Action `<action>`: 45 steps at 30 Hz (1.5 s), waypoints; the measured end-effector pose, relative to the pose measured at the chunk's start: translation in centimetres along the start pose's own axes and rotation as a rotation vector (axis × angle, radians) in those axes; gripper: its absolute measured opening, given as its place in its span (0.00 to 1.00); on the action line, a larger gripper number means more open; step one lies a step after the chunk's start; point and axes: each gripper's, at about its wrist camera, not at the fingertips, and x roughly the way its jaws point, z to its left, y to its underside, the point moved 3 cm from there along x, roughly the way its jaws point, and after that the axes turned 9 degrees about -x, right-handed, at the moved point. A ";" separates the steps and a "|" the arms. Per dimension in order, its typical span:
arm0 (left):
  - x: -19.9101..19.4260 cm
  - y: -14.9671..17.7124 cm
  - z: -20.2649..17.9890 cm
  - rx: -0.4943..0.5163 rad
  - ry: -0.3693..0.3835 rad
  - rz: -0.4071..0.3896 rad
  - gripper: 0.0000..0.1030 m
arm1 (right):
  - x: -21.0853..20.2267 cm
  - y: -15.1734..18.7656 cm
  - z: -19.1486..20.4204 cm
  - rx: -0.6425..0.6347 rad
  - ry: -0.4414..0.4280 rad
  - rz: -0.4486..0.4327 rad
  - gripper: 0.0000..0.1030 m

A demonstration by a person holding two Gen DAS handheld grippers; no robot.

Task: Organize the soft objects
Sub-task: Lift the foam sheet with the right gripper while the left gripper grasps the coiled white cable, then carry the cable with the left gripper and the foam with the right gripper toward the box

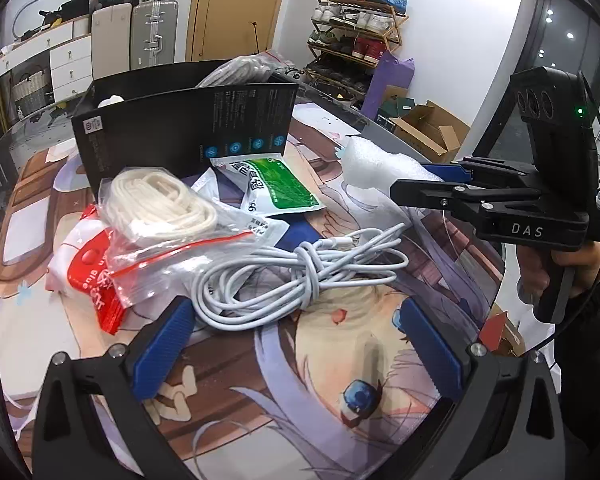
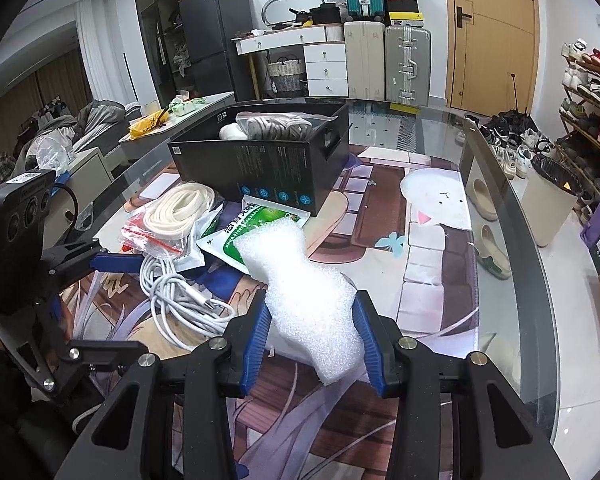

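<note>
My right gripper (image 2: pixel 312 344) is shut on a white foam sheet (image 2: pixel 304 292), which its blue pads pinch at the waist and hold just above the mat. The left wrist view shows the same foam sheet (image 1: pixel 372 164) in that right gripper (image 1: pixel 424 176). My left gripper (image 1: pixel 296 340) stands open and low over the mat, with a tied white cable bundle (image 1: pixel 300 276) just ahead of its fingers. Beyond lie a zip bag of cream rope (image 1: pixel 160 208), a red packet (image 1: pixel 88 280) and a green packet (image 1: pixel 276 184). A black box (image 2: pixel 260 168) behind them holds a bagged grey item (image 2: pixel 276 126).
Everything lies on a printed mat (image 2: pixel 420 280) over a glass table whose curved edge (image 2: pixel 512 240) runs along the right. Past that edge are shoes, a bin (image 2: pixel 556 200) and a shoe rack (image 1: pixel 356 36). Suitcases and drawers stand at the far wall.
</note>
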 end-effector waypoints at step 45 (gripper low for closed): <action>-2.4 0.2 0.5 -0.004 -0.049 -0.076 0.60 | -0.8 -0.6 0.7 -0.019 0.007 -0.026 0.41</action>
